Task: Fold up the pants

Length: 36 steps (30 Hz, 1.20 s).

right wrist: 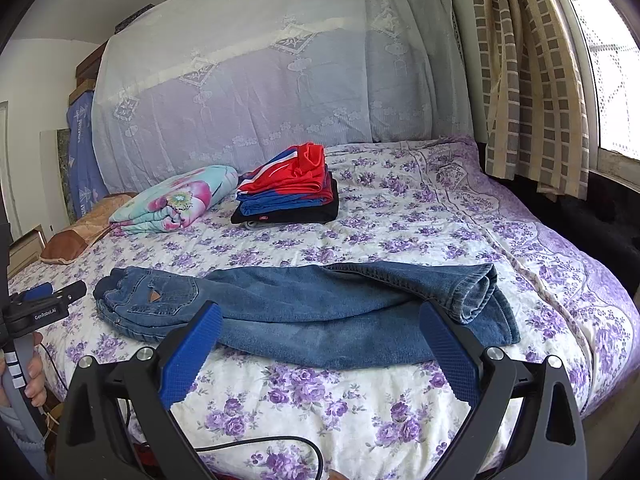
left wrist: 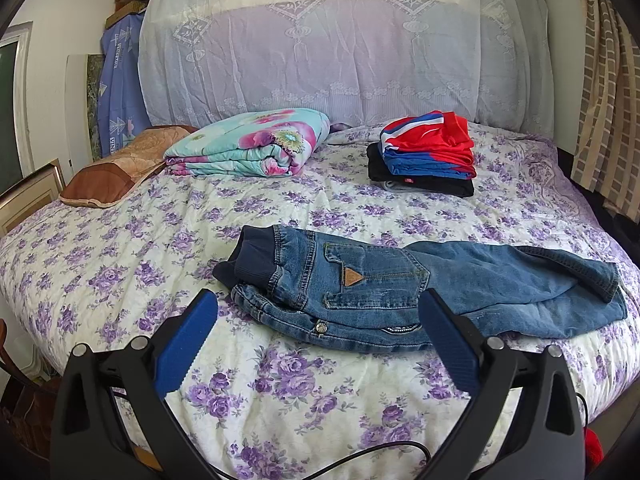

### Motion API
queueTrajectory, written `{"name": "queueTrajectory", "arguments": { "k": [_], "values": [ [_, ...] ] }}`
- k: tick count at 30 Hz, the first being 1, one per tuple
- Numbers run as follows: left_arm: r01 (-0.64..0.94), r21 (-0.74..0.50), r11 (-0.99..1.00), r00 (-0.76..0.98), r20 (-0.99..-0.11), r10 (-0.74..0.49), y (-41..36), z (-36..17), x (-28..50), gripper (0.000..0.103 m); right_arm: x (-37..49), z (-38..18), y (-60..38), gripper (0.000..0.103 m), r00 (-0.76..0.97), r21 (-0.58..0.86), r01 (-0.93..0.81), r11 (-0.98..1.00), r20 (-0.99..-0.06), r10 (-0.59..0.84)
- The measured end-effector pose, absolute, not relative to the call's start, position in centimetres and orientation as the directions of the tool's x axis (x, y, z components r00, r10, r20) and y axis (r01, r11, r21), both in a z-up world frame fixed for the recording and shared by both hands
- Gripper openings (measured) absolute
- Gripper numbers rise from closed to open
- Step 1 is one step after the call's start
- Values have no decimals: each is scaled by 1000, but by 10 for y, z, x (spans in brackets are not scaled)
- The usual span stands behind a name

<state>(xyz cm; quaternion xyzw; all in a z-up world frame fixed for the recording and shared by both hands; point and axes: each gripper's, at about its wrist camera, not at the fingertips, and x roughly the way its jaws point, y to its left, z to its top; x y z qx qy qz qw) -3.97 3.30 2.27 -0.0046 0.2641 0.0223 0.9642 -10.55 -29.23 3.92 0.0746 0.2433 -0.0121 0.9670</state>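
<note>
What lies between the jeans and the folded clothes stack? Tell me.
Nothing: only bare floral bedsheet separates the jeans from the folded clothes stack, clearest in the right wrist view.

Jeans [right wrist: 304, 312] hem behind right gripper [right wrist: 320, 320]

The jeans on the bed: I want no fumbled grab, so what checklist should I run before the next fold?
1. Left tool open: ok.
2. Right tool open: ok.
3. Jeans lie lengthwise, legs stacked: ok.
4. Leg cuffs flat and aligned: not ok, the top cuff is rumpled.
5. Waistband smooth: not ok, bunched.
6. Folded clothes stack clear of the jeans: ok, apart.
</note>
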Motion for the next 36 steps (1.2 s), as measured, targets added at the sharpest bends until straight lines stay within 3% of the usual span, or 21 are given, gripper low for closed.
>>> {"name": "queueTrajectory", "arguments": {
  "k": [29, 32, 36],
  "values": [
    [-26, 9, 1000, 848, -530, 27, 38, 13, -30, 98, -100, 31, -294, 99, 886, 157, 25, 987, -460, 51],
    [-40, -27, 999, 821, -571, 17, 55, 2, -16, 98, -84, 18, -313, 99, 872, 193, 12, 981, -483, 84],
    [-67, -53, 996, 806, -592, 23, 72, -8, -5, 98, -66, -7, -358, 99, 849, 383, 56, 922, -504, 158]
  ]
}}
